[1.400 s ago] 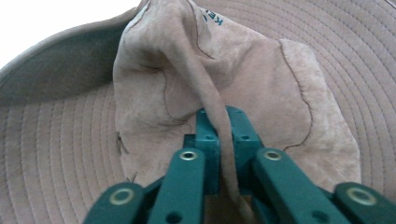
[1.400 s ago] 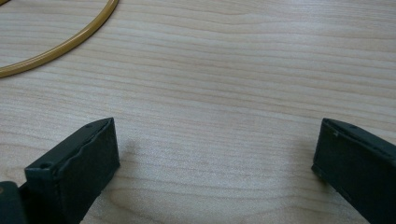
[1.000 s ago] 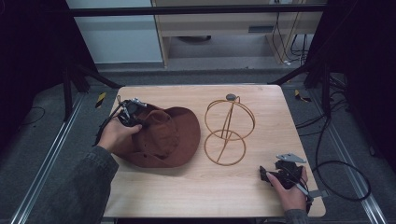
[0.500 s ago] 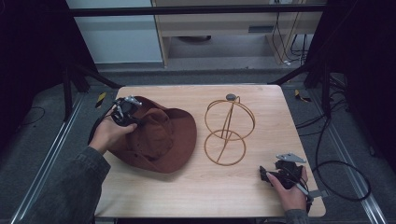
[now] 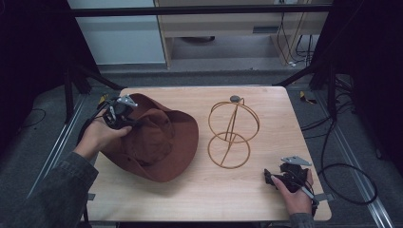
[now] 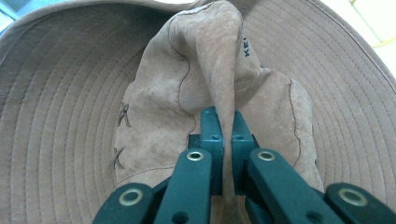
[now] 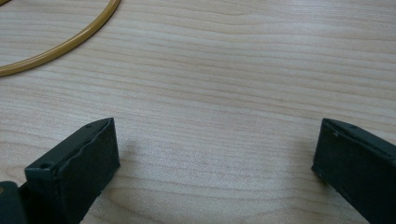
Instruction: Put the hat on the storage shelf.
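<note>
Here the wide-brimmed brown suede hat (image 5: 157, 140) sits on the left half of the pale wooden surface (image 5: 199, 199), tilted so that its far-left edge is raised while its near-right brim lies against the wood. The left gripper (image 5: 124, 118) is at that raised far-left side, held by the person's left hand (image 5: 100, 135), whose grey-green sleeve (image 5: 52, 194) comes in from the near-left corner. In the left gripper view its dark green fingers (image 6: 212, 128) are pressed together on a raised fold of the hat's tan crown (image 6: 219, 65), the fold standing up between them, with the ribbed, stitched brim (image 6: 60, 116) spreading all around.

Just right of the hat, near the middle of the surface, stands a gold wire hat stand (image 5: 233, 130): a round ring base lying flat on the wood, an upright hoop above it and a small dark knob at the far top. Hat and stand are close but apart.

The right gripper (image 5: 270, 178) rests at the near-right corner of the surface, in the person's right hand (image 5: 297, 194), well apart from the hat and a little nearer than the stand's base. In the right gripper view its black fingers (image 7: 74, 172) are spread wide with bare wood between them, and a curve of the stand's gold ring (image 7: 60, 44) crosses the far-left corner.
</note>
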`<state>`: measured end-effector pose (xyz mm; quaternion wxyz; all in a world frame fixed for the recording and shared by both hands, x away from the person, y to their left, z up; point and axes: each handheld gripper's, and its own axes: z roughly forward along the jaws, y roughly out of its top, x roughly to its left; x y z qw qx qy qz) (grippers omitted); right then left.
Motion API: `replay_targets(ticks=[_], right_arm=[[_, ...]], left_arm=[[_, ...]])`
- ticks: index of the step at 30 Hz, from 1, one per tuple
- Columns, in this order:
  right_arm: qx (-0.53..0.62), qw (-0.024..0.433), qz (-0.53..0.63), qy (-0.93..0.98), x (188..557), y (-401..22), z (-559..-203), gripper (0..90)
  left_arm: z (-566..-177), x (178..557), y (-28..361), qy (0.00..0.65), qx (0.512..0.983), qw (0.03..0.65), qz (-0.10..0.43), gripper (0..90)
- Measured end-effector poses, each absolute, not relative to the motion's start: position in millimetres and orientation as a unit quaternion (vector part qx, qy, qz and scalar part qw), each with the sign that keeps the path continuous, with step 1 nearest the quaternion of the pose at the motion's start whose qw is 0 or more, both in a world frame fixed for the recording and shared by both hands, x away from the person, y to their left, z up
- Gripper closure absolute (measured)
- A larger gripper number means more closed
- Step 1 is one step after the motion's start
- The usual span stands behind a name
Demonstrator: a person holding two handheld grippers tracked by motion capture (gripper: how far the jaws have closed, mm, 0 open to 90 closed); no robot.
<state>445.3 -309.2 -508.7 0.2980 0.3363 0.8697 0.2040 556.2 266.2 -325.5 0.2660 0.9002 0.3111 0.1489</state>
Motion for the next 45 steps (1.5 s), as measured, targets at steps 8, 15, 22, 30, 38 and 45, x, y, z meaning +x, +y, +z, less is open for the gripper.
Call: replay_targets(ticks=[8,15,22,30,38,45], right_arm=[[0.338,0.297,0.205,0.869,445,-309,-509,0.5],[0.336,0.298,0.204,0.870,445,-309,-509,0.5],[0.337,0.298,0.204,0.870,445,-309,-509,0.5],[0.336,0.298,0.204,0.870,445,-309,-509,0.5],[0.337,0.297,0.205,0.869,445,-309,-509,0.5],[0.336,0.298,0.204,0.870,445,-309,-509,0.5]], left_arm=[[-300,538,272,0.294,0.898,0.286,0.159,88.6],[-280,522,279,0.283,0.892,0.309,0.168,88.6],[-257,508,283,0.268,0.887,0.331,0.180,88.6],[-232,495,290,0.258,0.875,0.362,0.192,88.5],[-212,488,294,0.253,0.866,0.378,0.208,88.6],[-206,484,286,0.242,0.867,0.381,0.212,88.6]])
